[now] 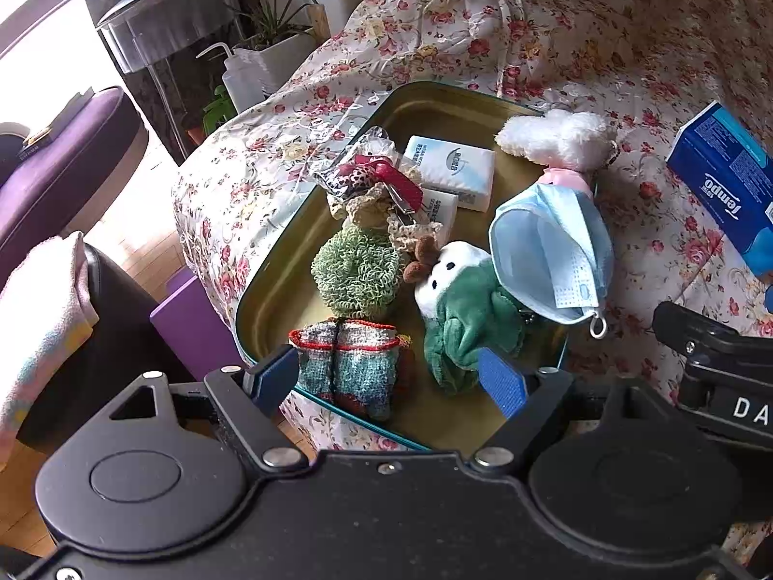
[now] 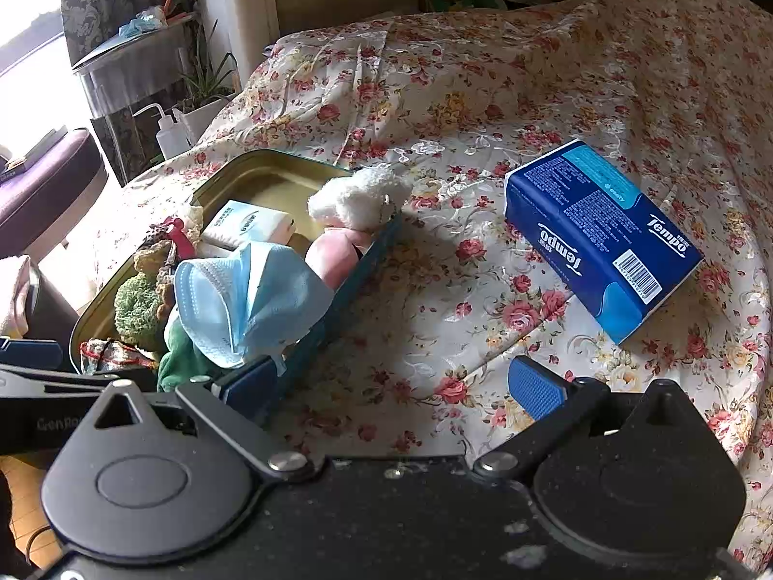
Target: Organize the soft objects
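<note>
Bed (image 2: 483,96): floral red-rose cover, wrinkled, carrying everything below.
Background: window light at left, purple seat (image 1: 63,164), potted plant (image 1: 275,43), white squeeze bottle (image 1: 239,79).
Tin tray (image 1: 270,290): one, gold inside with a teal rim, lying on the bed near its left edge.
Tissue packs in tray: two small white ones (image 1: 454,169), side by side toward the far end, overlapping slightly.
Crochet scrubber (image 1: 357,275): one, green and loopy, mid-tray.
Knitted pouch (image 1: 348,362): one, striped grey-teal with red trim, at the near rim of the tray.
Leopard-print hair tie in clear wrap (image 1: 357,174): one, with a red clip, resting on beige lace pieces.
Green plush (image 1: 464,304): one, white face, brown antlers, in the tray's near right part.
Face mask (image 1: 551,256): one, pale blue, folded, draped over the green plush and the tray's right rim.
White plush (image 1: 560,137): one, fluffy, pink below, lying across the far right rim, half in and half out.
Tempo tissue box (image 2: 604,237): one, blue, outside the tray, well apart to its right on the cover.
Left tongs (image 1: 386,379): spread wide, empty, blue pads either side of the knitted pouch and green plush, just above the tray's near edge.
Right tongs (image 2: 391,384): spread wide, empty, over bare bedcover between tray and blue box.
</note>
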`<state>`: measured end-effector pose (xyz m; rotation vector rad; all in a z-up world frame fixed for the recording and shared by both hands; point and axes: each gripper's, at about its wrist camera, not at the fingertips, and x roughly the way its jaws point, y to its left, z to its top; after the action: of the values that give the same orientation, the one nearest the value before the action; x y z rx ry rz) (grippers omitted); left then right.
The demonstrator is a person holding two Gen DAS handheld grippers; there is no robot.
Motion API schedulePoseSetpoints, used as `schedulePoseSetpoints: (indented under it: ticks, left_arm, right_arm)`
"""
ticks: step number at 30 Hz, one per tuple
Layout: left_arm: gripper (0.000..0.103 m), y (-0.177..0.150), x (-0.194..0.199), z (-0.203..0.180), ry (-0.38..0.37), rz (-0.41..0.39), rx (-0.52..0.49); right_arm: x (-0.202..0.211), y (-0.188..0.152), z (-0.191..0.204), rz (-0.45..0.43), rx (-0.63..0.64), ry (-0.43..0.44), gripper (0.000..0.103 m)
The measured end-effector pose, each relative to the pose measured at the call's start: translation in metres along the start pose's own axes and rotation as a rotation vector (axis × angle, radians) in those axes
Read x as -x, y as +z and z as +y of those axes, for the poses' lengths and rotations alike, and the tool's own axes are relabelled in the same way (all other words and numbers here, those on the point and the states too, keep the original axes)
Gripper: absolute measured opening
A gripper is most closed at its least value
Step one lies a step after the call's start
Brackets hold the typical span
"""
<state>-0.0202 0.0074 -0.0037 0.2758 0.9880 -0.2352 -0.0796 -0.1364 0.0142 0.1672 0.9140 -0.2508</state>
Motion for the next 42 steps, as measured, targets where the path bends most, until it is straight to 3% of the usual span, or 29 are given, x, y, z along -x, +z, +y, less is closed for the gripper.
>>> schedulePoseSetpoints:
  ticks: [42]
  left_arm:
    - [0.079,-0.0010,-0.0032,0.0008,-0.005,0.019,0.004]
  right_arm:
    - [0.0011,0.0006,-0.0033,-0.003,0.004,-0.001,0.103]
